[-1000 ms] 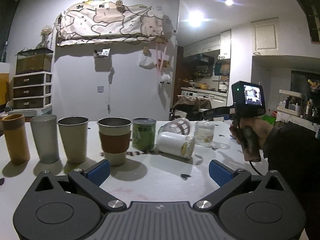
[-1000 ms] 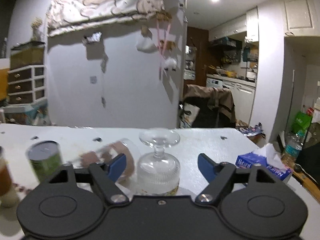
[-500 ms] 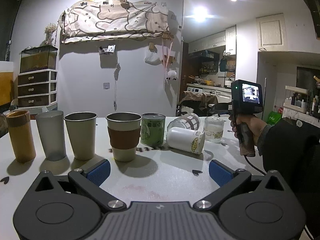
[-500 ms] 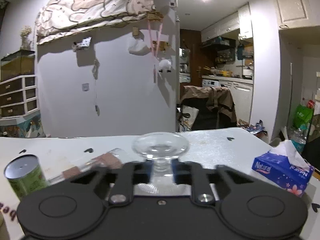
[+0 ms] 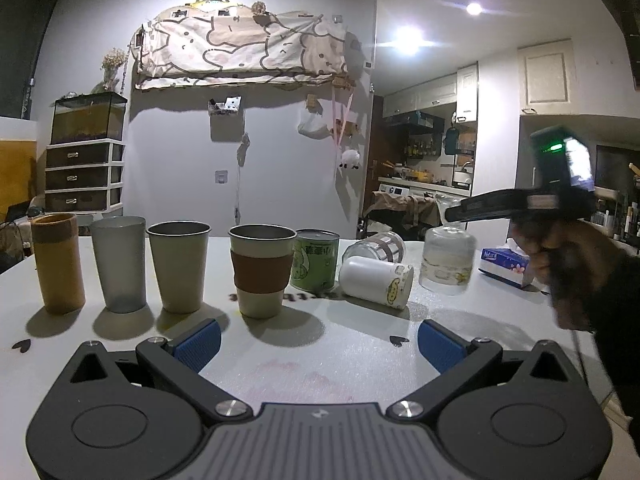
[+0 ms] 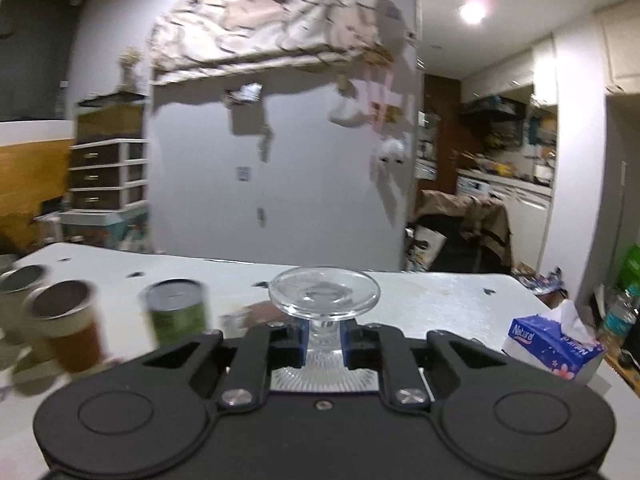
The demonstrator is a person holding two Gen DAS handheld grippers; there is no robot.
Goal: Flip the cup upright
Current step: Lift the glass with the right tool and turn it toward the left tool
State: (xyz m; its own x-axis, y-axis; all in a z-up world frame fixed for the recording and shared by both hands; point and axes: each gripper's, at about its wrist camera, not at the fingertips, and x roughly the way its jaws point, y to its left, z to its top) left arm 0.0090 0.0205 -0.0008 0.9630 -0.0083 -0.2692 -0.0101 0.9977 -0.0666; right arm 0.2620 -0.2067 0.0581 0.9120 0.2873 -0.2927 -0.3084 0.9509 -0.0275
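Pinching the stem of the upside-down glass cup (image 6: 323,300) near the table's (image 5: 360,344) right edge, my right tongs (image 6: 323,340) are closed tight there because the stem gives a pivot for turning it upright. My left tongs (image 5: 318,344) wait wide open and empty at the near edge, leaving room.

White table (image 5: 352,364) carries 4 upright cups (image 5: 176,266), a green can (image 5: 314,258), 2 toppled cups (side by side) (image 5: 376,280), tissue box (image 5: 504,266)

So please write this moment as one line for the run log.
phase: lifting | right gripper: shut on stem of inverted glass goblet | left gripper: open, idle | goblet: off table, foot up | white cup: on its side
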